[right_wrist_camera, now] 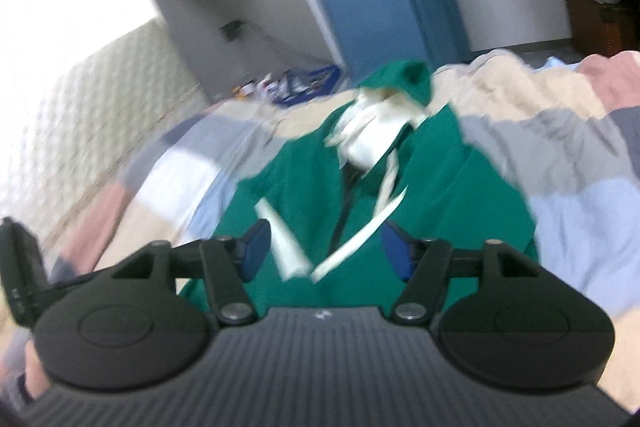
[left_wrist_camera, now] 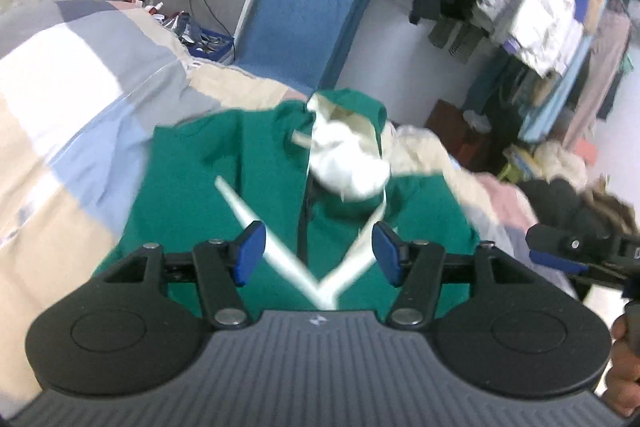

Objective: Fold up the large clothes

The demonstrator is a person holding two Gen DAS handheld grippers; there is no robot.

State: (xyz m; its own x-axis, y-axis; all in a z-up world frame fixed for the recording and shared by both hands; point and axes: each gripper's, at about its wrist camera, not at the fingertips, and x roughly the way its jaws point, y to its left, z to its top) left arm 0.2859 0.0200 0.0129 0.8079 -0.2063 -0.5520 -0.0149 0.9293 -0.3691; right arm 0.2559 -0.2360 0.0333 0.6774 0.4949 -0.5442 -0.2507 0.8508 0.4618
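On the patchwork bed (left_wrist_camera: pixel 80 99), the green hoodie (left_wrist_camera: pixel 256 179) lies front-up, hood at twelve o'clock, seemingly unfolded; left gripper (left_wrist_camera: pixel 318 251) and right gripper (right_wrist_camera: pixel 326 249) hover agape, empty.

A green hooded jacket (left_wrist_camera: pixel 256 163) lies front-up on the patchwork bedspread, its cream-lined hood bunched at the far end, white stripes meeting in a V.

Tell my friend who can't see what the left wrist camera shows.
A green hooded jacket with a white-lined hood lies spread on a patchwork bedspread. The left gripper hangs open above it, holding nothing.
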